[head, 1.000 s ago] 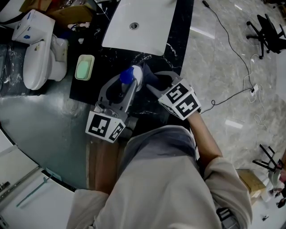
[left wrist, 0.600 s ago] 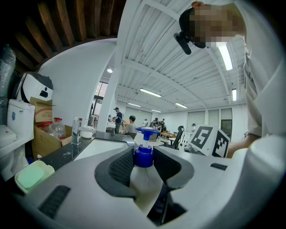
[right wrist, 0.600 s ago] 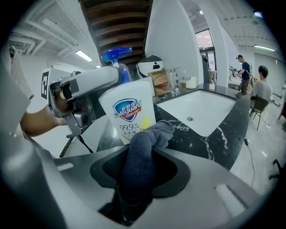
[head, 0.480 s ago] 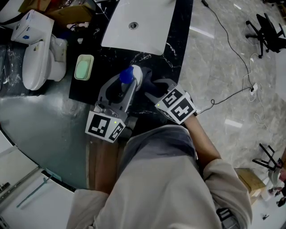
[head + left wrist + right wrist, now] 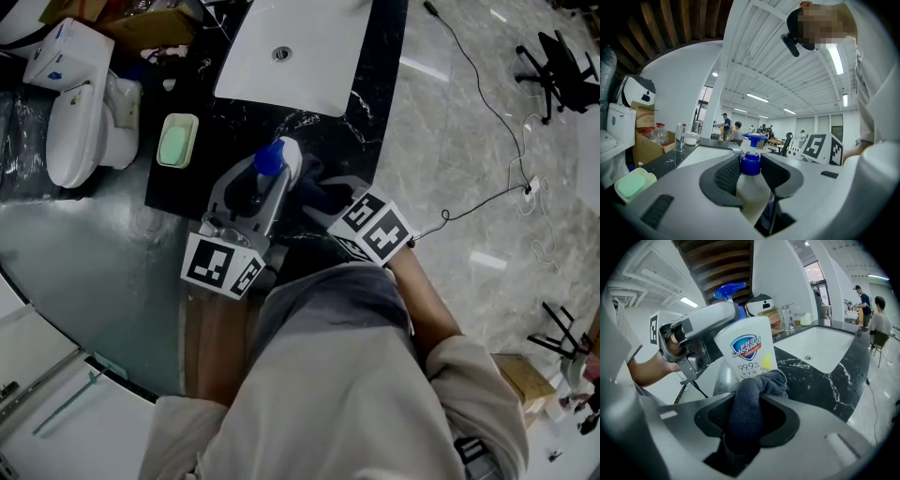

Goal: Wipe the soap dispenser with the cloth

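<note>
Head view: the left hand-held gripper (image 5: 269,178) clamped the soap dispenser (image 5: 287,152) at the black counter (image 5: 380,84). Left gripper view: the dispenser sat gripped between its jaws. Right gripper view: the right hand-held gripper (image 5: 757,398) pinched the cloth (image 5: 746,418), which pressed against the dispenser's front.

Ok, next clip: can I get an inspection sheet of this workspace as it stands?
Surface: black marble counter with a white sink set in it.
Job's things: soap dispenser, white with a blue pump; dark cloth bunched against its lower front.
Clutter: green soap dish on the counter; white toilet beside the counter.
Grippers: left tongs shut on the soap dispenser; right tongs shut on the cloth.
Cables: black cable trailing over the floor.
Surroundings: pale marble floor; chair base; people far off behind the sink.
</note>
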A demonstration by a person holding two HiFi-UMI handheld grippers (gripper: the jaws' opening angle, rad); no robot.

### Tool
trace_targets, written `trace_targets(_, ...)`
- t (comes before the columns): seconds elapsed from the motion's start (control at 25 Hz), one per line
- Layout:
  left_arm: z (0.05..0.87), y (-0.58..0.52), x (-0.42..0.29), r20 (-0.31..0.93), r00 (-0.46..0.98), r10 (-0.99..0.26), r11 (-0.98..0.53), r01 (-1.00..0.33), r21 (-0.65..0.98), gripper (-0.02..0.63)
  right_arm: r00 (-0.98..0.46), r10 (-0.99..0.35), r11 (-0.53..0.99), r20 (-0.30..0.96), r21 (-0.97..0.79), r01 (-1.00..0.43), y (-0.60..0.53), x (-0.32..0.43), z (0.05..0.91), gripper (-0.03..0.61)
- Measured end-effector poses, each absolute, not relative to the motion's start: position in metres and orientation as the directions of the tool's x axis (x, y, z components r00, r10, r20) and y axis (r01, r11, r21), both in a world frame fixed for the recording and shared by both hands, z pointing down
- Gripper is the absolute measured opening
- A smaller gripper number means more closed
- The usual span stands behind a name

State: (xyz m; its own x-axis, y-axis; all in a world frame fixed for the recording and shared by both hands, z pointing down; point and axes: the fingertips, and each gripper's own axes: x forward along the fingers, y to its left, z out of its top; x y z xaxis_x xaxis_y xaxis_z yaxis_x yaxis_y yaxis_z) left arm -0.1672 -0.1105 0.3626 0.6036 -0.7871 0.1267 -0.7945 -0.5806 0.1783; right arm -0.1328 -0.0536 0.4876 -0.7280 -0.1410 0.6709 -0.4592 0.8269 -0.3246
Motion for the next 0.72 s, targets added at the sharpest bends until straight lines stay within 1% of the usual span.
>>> trace_targets(0.56,0.363,-0.110,-0.168,0.127,0.603,-0.787,-0.580,-0.795,0.177,0.137,-0.768,-0.009,0.867,0.640,-0.378,-0.325,-0.024,-0.150,0.483,0.140)
trace_targets(0.72,0.364,-0.110,-0.168,0.126,0.602,-0.788,-0.579,-0.796,0.178,0.137,-0.795,0.023,0.874,0.606,-0.399,-0.279,-0.018,-0.156,0.475,0.140)
